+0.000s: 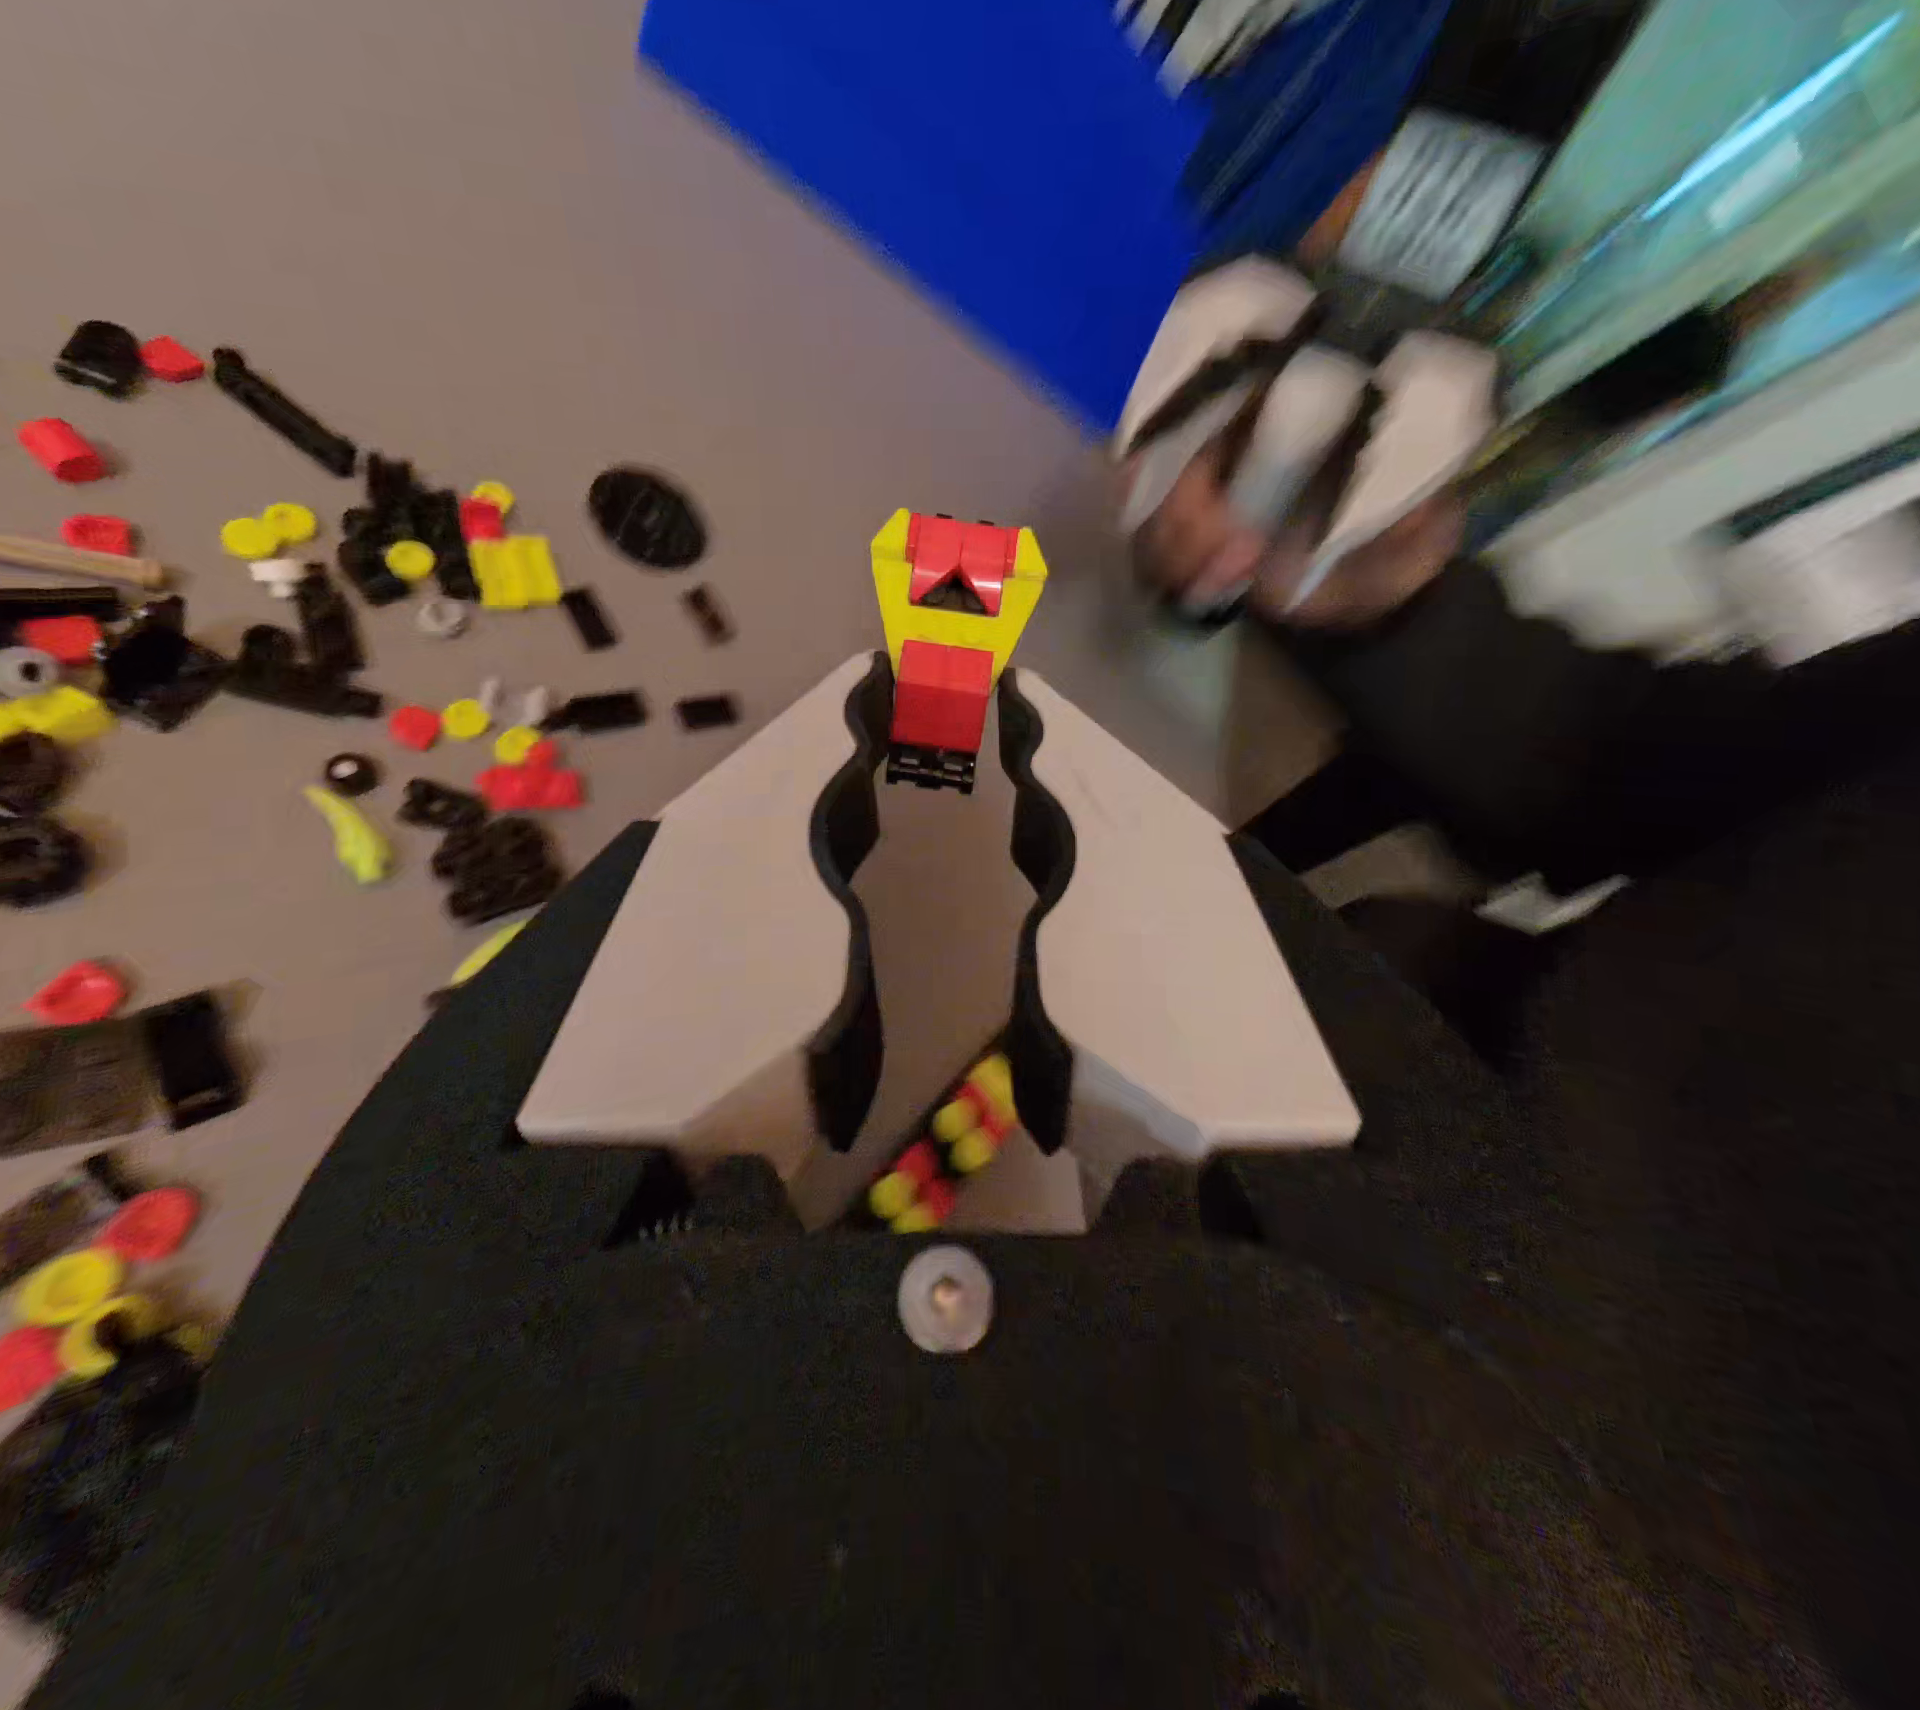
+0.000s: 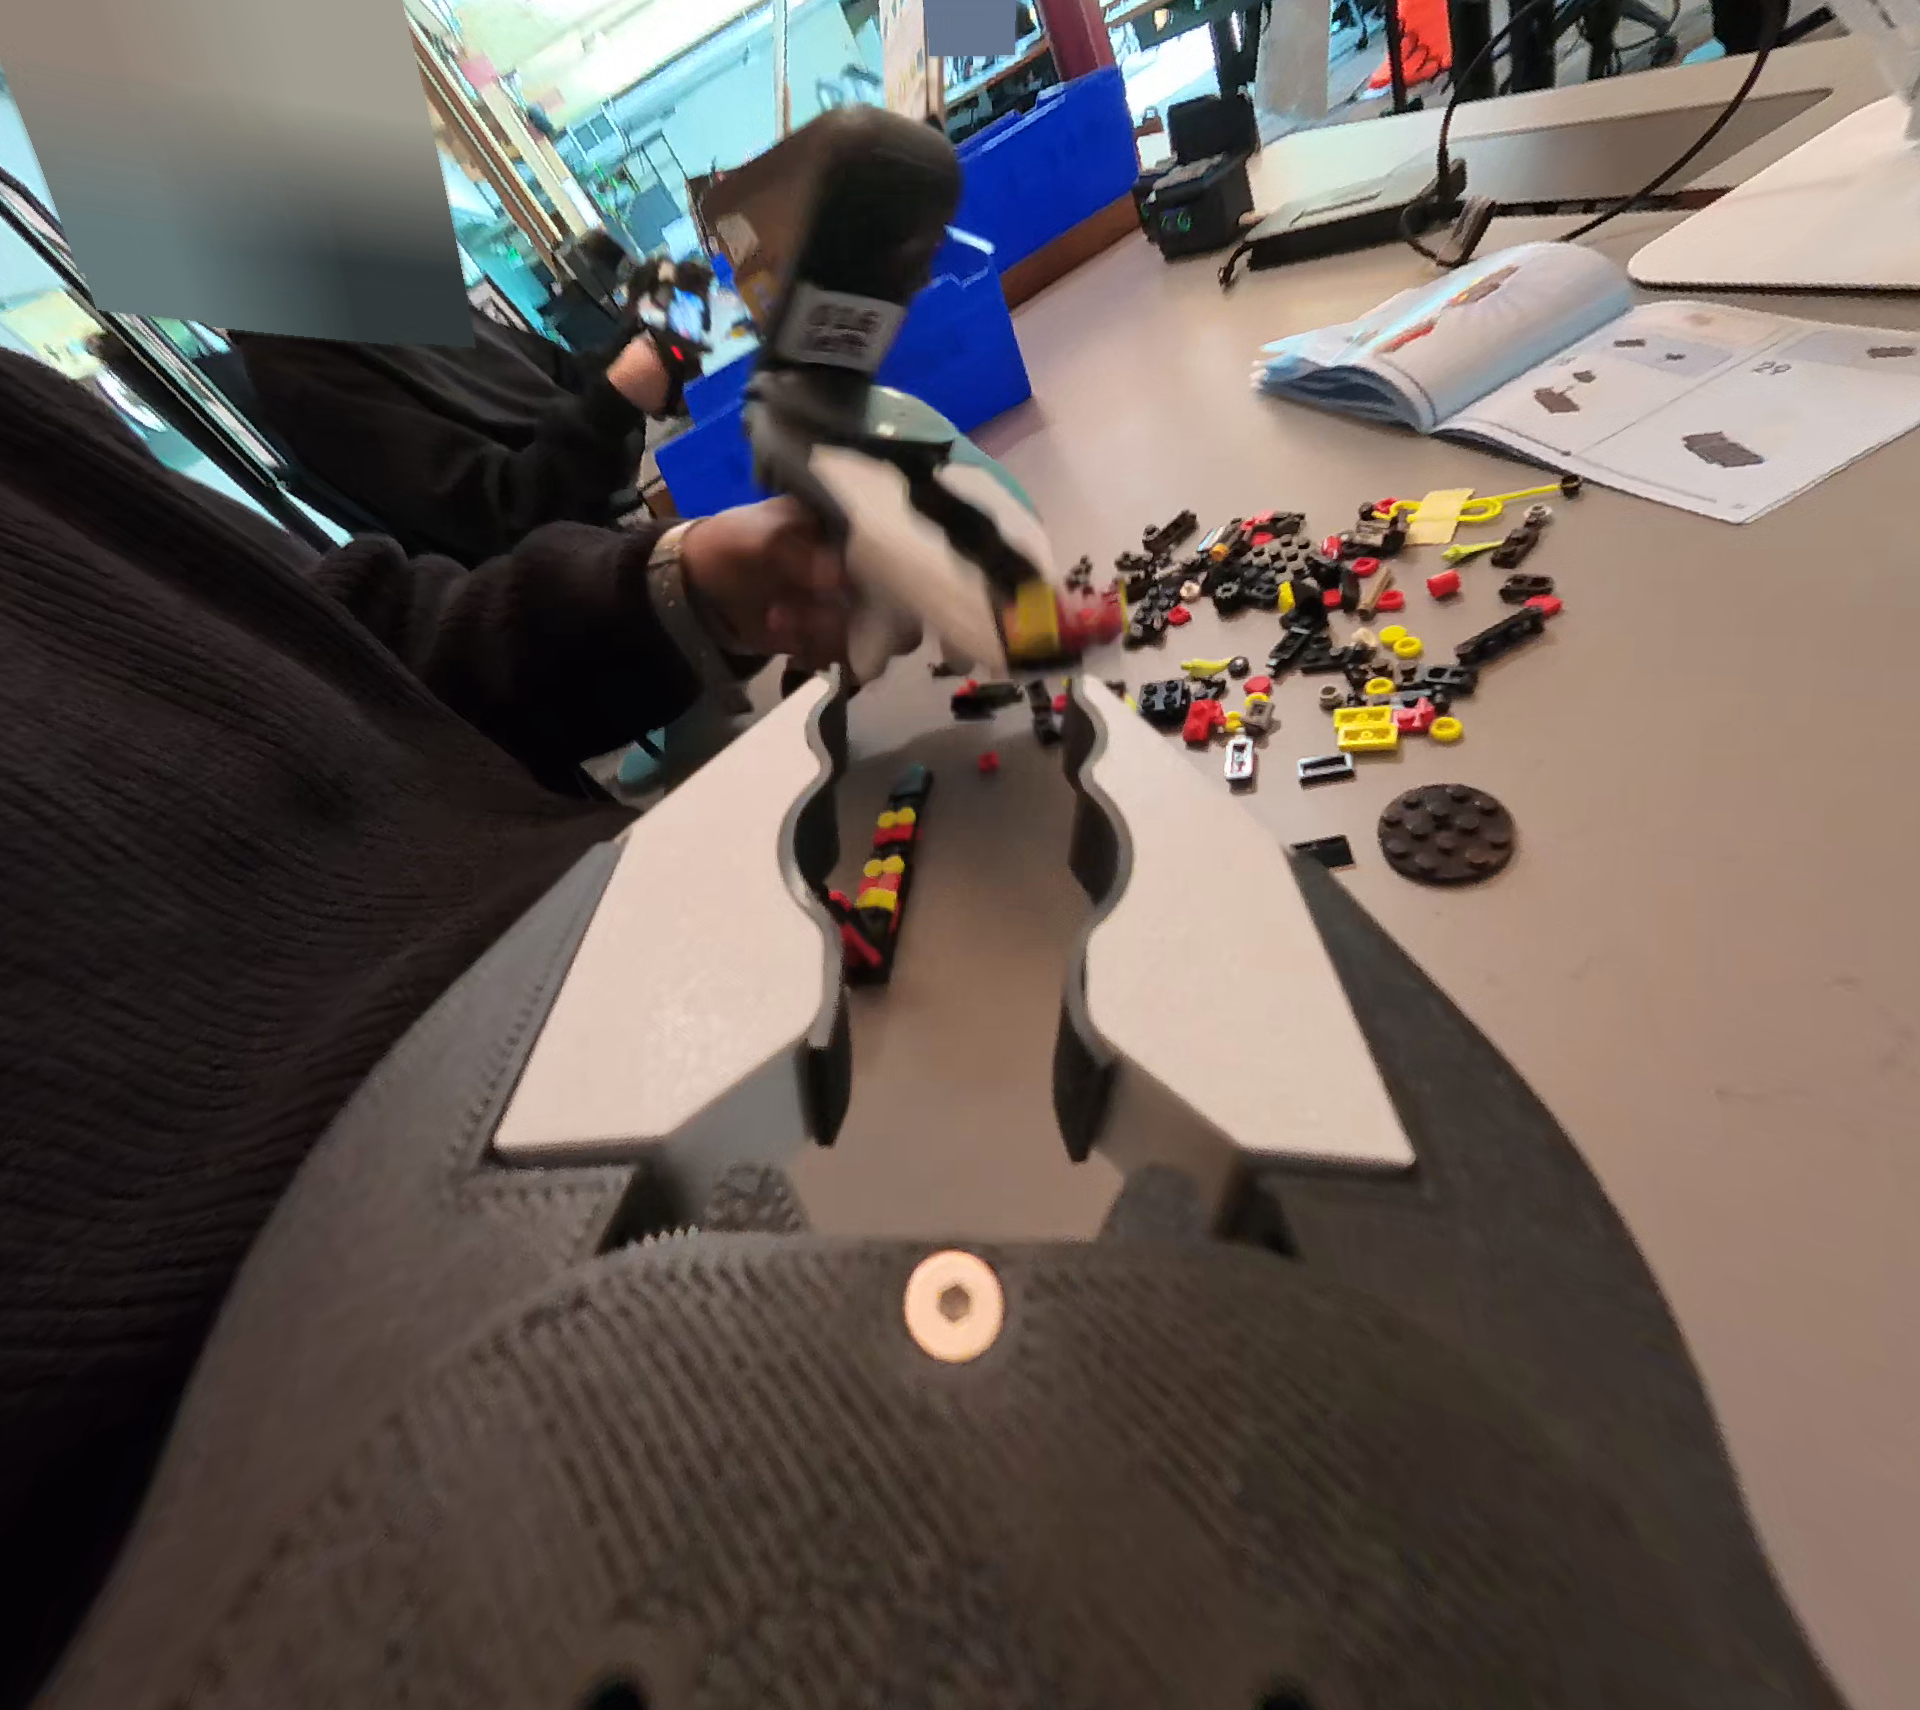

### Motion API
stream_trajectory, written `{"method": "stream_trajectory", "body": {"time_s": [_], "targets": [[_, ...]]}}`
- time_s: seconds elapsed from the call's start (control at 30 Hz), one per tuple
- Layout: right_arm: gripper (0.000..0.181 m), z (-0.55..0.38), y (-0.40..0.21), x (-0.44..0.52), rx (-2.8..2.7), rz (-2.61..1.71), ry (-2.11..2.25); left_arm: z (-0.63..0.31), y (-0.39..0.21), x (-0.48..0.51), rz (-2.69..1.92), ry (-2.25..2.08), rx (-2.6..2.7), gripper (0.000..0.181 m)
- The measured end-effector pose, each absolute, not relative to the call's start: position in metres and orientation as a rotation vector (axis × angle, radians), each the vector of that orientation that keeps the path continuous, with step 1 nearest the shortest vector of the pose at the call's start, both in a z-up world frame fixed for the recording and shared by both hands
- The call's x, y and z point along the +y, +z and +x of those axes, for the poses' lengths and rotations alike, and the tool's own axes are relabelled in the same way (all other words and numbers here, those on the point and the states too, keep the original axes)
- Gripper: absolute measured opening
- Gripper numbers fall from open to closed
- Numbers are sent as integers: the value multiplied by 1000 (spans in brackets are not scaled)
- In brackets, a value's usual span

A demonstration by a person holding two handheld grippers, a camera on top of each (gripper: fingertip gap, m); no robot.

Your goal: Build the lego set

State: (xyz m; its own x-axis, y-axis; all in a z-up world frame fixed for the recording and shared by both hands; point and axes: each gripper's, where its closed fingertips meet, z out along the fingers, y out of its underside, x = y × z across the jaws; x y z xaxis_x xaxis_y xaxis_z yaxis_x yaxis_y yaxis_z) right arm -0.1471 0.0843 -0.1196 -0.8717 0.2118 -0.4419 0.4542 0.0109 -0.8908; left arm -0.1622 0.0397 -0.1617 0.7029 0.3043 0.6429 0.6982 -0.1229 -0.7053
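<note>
The lego piece (image 1: 951, 652), a small red and yellow assembly, is clamped at the tips of the left gripper (image 1: 940, 704), held above the grey surface (image 1: 416, 154). The right gripper (image 2: 956, 725) is parted and holds nothing, near the loose bricks (image 2: 1340, 621).

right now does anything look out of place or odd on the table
Nothing looks damaged. The loose lego pieces lie scattered unsorted over the grey table, as expected mid-build. The left gripper holds a red and yellow assembly off the table, while a long studded strip lies apart from the pile, under the open right gripper.
</note>
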Motion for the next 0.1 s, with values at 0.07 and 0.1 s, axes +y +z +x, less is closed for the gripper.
{"method": "stream_trajectory", "body": {"time_s": [0.07, 0.1], "targets": [[40, -148, -117, 85, 2049, 715, -1977, -174, -121, 24, -1353, -661, -840, 17], [40, -148, -116, 86, 2027, 721, -1978, -178, -101, 13, -1178, -776, -816, 17]]}}
